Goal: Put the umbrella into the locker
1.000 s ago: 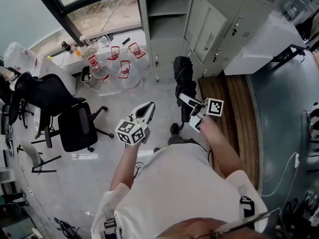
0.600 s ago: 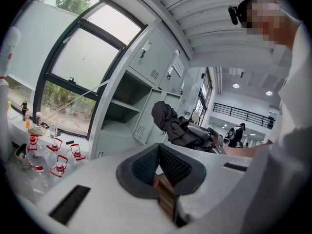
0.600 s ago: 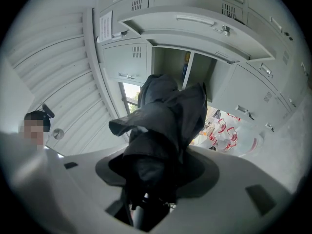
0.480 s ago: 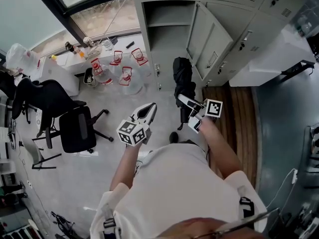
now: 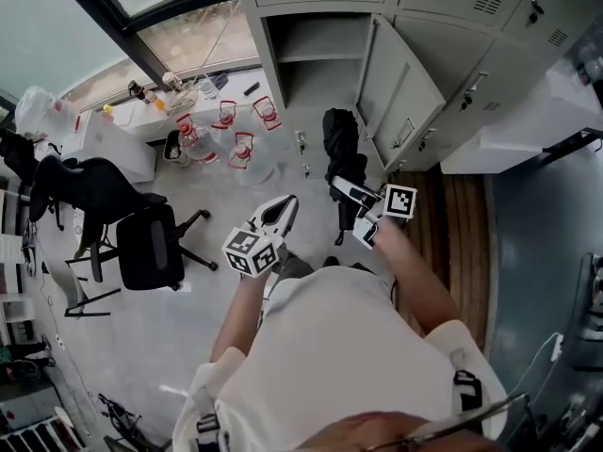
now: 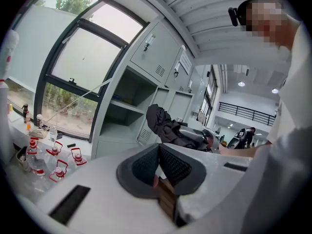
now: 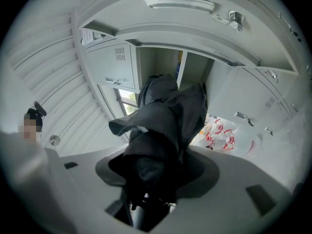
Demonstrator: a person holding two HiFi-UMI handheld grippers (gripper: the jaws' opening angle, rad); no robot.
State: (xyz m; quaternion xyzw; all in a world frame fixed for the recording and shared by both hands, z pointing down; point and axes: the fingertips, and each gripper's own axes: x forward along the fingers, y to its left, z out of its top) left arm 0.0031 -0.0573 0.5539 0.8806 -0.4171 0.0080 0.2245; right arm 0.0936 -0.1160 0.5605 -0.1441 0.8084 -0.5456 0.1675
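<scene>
Open locker (image 5: 316,73) faces the umbrella (image 5: 341,149), pointing lengthwise at it from right gripper (image 5: 354,211).

I found an office locker area. I noted a bank of grey steel lockers (image 5: 415,73), one door open, black swivel chairs (image 5: 151,243) on a pale floor, a wide window (image 5: 170,8), and water jugs (image 5: 236,144) near it.
</scene>
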